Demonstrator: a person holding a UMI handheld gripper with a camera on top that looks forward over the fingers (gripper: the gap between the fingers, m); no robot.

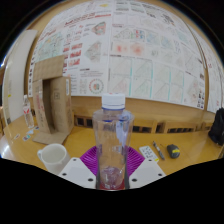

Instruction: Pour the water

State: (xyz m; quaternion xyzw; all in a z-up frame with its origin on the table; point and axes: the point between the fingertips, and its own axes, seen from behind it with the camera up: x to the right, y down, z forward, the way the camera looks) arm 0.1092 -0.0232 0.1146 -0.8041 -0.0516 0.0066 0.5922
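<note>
A clear plastic water bottle (111, 140) with a white cap stands upright between my fingers. My gripper (111, 170) is shut on the bottle; both purple pads press on its lower body. The bottle's base is hidden below the fingers. A white cup (52, 156) stands on the yellow table (190, 160) to the left of the left finger (78, 172).
A wooden stand (52, 100) rises at the left behind the cup. Small items, a pen-like object (157, 151) and a dark round thing (174, 151), lie to the right. A wall covered in printed sheets (130, 45) stands behind the table.
</note>
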